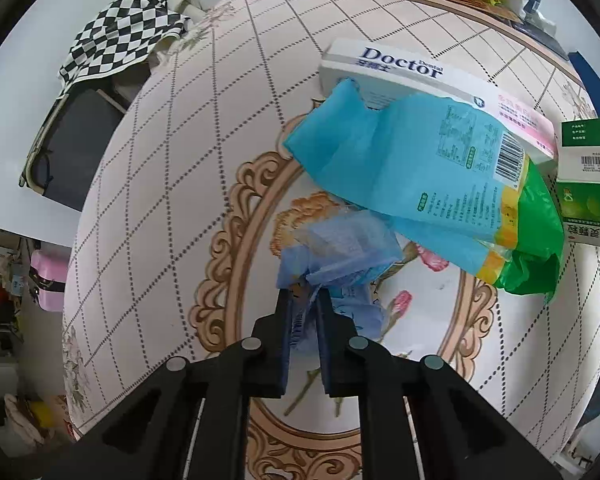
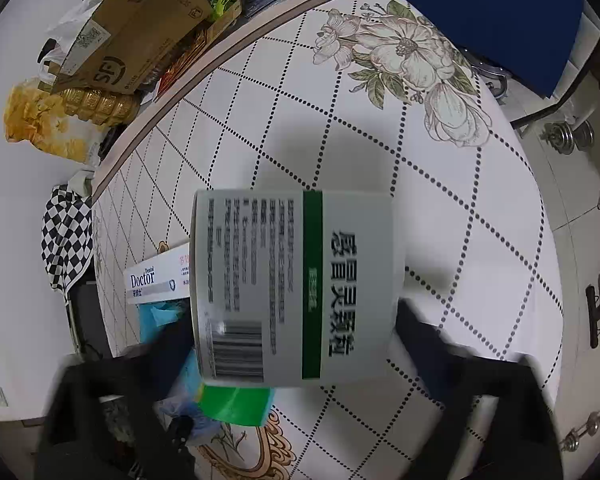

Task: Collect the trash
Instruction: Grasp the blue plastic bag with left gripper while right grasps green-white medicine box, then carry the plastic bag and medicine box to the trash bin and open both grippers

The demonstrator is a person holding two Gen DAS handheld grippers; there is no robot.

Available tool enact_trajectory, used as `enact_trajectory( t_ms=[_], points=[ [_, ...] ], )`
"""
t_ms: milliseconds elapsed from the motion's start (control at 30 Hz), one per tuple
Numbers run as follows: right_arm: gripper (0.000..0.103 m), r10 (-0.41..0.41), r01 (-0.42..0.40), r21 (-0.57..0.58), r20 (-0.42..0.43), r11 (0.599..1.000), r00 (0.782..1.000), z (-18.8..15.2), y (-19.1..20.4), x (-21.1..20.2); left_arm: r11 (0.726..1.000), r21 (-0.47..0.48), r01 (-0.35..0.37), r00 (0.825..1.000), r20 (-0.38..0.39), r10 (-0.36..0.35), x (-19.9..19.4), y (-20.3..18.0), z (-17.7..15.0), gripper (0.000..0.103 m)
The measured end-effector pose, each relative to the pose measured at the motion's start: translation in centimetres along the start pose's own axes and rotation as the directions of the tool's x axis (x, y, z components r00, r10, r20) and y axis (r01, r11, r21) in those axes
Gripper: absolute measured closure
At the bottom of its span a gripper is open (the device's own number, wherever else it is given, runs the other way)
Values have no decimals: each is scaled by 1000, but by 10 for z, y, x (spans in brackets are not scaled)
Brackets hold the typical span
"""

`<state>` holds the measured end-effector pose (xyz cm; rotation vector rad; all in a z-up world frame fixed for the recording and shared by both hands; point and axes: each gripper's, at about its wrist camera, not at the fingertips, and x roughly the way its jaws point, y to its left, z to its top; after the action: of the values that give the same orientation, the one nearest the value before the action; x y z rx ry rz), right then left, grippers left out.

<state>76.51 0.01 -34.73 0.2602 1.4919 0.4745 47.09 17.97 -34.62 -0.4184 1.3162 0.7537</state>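
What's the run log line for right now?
left tongs: shut on blue plastic wrapper | right tongs: straddling green-and-white medicine box, grip unclear | toothpaste box: on table

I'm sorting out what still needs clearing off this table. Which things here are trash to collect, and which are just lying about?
Trash to collect:
- crumpled blue wrapper, pinched in the left tool
- blue-and-green bag
- Doctor box
- green-striped medicine box, between the right tool's fingers

Just lying about:
- checkered cloth
- cardboard box beyond the table
- dumbbells on the floor
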Motion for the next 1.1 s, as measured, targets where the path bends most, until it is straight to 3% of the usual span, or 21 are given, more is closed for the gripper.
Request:
enact_trajectory(
  t_ms=[67, 300, 533, 767, 967, 1100],
  points=[
    [26, -38, 39, -13, 22, 999, 999, -5, 2, -6, 1000, 6, -6, 1000, 10, 6, -2, 2, -4, 99],
    [27, -102, 119, -113, 146, 987, 984, -37, 16, -49, 1000, 8, 6, 999, 49, -6, -12, 22, -4, 100],
    [27, -102, 145, -192, 216, 971, 971, -116, 27, -104, 999, 21, 41, 992, 118, -43, -51, 53, -37, 101],
    [27, -79, 141, -235, 255, 962, 964, -243, 32, -148, 991, 78, 109, 969, 212, -124, -110, 98, -106, 101],
    [27, -57, 132, -233, 303, 964, 951, -380, 31, -183, 965, 179, 191, 932, 276, -236, -157, 163, -185, 101],
    [27, -63, 135, -205, 325, 969, 944, -481, 28, -201, 944, 249, 215, 920, 273, -281, -172, 203, -237, 101]
  ],
)
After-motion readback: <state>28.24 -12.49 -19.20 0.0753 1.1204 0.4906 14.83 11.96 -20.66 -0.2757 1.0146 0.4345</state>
